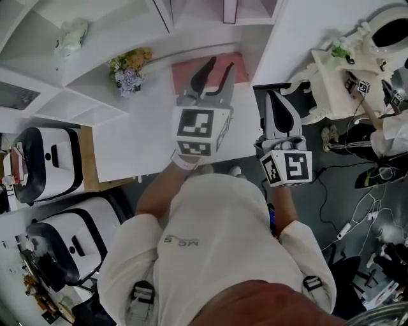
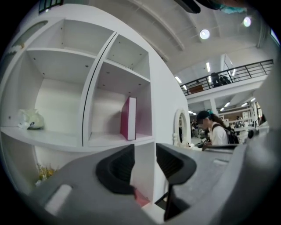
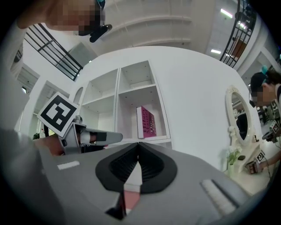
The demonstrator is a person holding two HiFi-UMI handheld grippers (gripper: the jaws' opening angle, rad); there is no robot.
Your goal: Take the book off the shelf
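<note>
A pink book [image 2: 128, 117] stands upright in the shelf's right compartment, and the right gripper view shows it too, pink book [image 3: 146, 121]. In the head view only its lower edge shows, pink book [image 1: 229, 9]. A second flat pink thing [image 1: 190, 71] lies on the white ledge [image 1: 153, 127] below. My left gripper [image 1: 218, 69] hovers over that flat thing with its jaws apart and nothing between the pads. Through the left gripper [image 2: 145, 162] gap I see a white shelf panel. My right gripper [image 1: 278, 105] is off the ledge's right edge, and the right gripper [image 3: 138, 151] is shut and empty.
A flower bunch [image 1: 129, 69] sits on the ledge, and a pale plush toy [image 1: 71, 37] in a left compartment. A white vanity mirror [image 3: 239, 123] stands to the right, with a person [image 1: 382, 134] beside it. White machines [image 1: 54, 159] stand at the left. Cables lie on the floor.
</note>
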